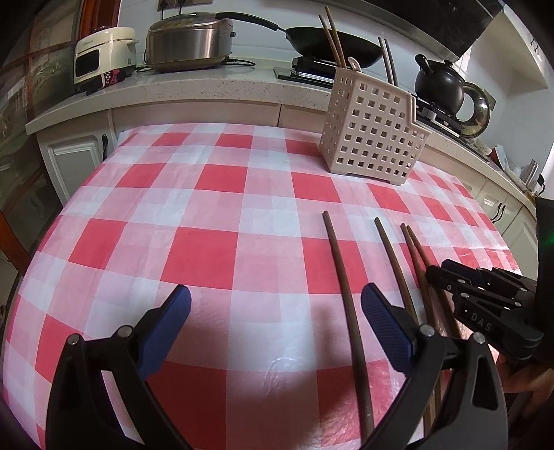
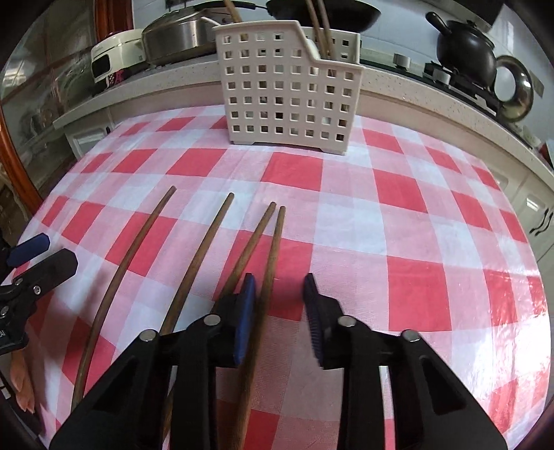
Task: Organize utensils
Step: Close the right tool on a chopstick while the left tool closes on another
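Several brown wooden chopsticks lie side by side on the red-and-white checked tablecloth, tips pointing toward a white perforated utensil holder at the far side. More chopsticks stand in the holder. My right gripper is low over the cloth and straddles the rightmost chopstick. That stick lies close beside the left pad, with a clear gap to the right pad. My left gripper hovers wide open with bare cloth between its fingers, and the leftmost chopstick passes just inside its right finger. The right gripper shows at that view's right edge.
Behind the table runs a counter with a rice cooker, a white appliance, a wok and a black kettle. A person's fingers show at the left edge.
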`<state>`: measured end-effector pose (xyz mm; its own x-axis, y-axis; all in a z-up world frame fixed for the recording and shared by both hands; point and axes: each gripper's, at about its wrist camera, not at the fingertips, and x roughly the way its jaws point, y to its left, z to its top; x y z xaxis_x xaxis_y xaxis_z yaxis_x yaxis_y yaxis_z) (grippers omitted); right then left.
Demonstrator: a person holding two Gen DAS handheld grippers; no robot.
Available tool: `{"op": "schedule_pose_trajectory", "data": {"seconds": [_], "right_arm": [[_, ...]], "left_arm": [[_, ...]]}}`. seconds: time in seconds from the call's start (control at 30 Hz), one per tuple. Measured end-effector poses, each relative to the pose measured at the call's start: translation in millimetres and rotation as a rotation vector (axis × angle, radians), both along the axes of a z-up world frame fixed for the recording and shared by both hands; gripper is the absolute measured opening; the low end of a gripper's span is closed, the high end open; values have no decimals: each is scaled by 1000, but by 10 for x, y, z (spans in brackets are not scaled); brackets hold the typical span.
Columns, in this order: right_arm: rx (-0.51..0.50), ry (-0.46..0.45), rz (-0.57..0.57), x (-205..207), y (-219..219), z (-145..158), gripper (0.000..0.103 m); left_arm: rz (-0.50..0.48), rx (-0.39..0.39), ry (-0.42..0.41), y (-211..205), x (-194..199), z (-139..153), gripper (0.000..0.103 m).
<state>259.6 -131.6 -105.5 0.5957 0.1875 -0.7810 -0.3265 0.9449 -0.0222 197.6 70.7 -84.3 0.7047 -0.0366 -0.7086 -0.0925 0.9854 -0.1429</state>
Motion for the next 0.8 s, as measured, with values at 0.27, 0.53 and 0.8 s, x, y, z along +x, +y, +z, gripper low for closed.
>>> {"op": "schedule_pose_trajectory", "data": {"seconds": [0.27,0.53,0.8], "right_arm": [[-30,-7,47,27,91,-1,8],[34,12,45,13,-84,-1,7],[79,26,38,18,-190,0,7]], "left_arm": [[-19,37,57,-123,180,-38,93],[-82,88,84,-378,398,-68,62],[-123,156,102,-605,542,-175,35]]}}
